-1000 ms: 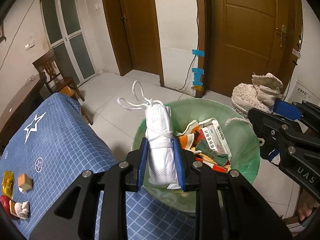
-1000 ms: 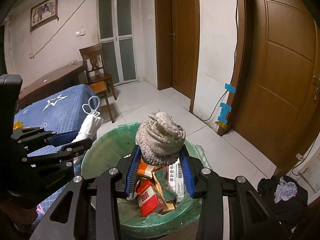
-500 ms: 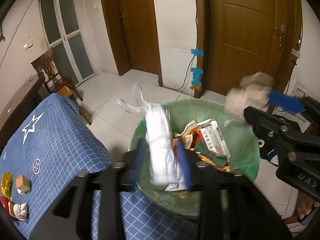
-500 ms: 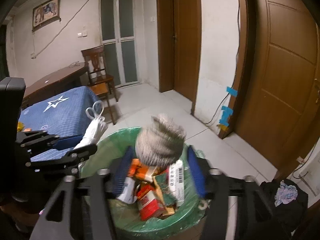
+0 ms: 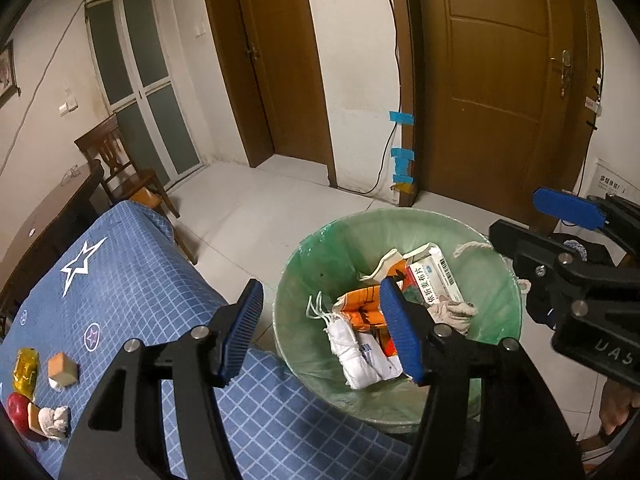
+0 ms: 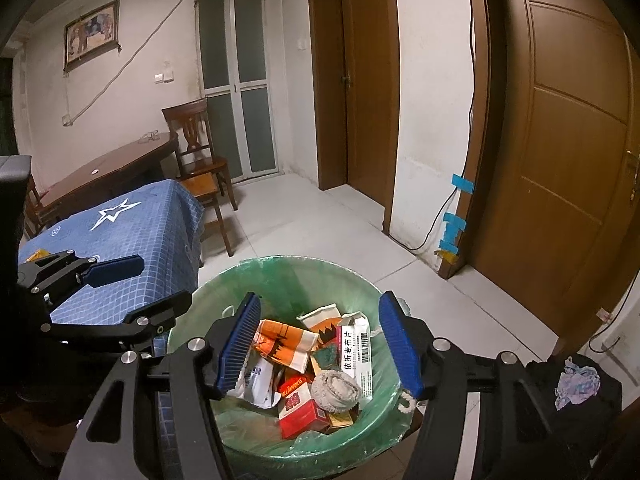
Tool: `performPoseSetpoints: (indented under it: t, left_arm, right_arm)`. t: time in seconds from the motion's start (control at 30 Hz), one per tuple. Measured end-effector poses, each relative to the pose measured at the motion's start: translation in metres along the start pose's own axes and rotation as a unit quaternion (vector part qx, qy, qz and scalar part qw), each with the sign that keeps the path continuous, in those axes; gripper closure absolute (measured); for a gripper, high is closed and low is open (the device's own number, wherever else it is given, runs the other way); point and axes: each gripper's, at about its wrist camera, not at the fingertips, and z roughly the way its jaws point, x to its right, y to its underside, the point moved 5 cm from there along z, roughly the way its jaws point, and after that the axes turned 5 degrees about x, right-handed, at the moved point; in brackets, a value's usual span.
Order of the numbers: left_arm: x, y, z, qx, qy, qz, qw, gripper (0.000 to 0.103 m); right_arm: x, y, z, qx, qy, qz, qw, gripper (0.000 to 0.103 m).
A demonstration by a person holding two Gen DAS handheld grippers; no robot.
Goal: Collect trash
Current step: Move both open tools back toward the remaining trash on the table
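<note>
Left wrist view: white bundle (image 5: 360, 350) lies in the green-lined bin (image 5: 496, 240), grey sock (image 6: 335, 387) beside the cartons. Left gripper (image 5: 322, 330) and right gripper (image 6: 320, 344), jaws just opened, hover empty above. Blue cloth (image 5: 120, 280) alongside.

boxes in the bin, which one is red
The cigarette pack at the near side of the bin, below the grey sock. The other boxes are white with a barcode or orange and white.
</note>
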Motion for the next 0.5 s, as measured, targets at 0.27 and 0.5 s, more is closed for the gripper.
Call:
performPoseSetpoints:
  t: [0.27, 0.5]
  left_arm:
    - [-0.01, 0.004, -0.014, 0.013, -0.024, -0.007, 0.9996, 0.045]
    - [-0.022, 0.016, -0.039, 0.018, -0.059, -0.015, 0.998, 0.043]
  right_arm:
    - [0.005, 0.003, -0.008, 0.004, -0.003, 0.018, 1.0, 0.04]
    - [-0.007, 0.003, -0.023, 0.019, -0.026, 0.023, 0.999, 0.04]
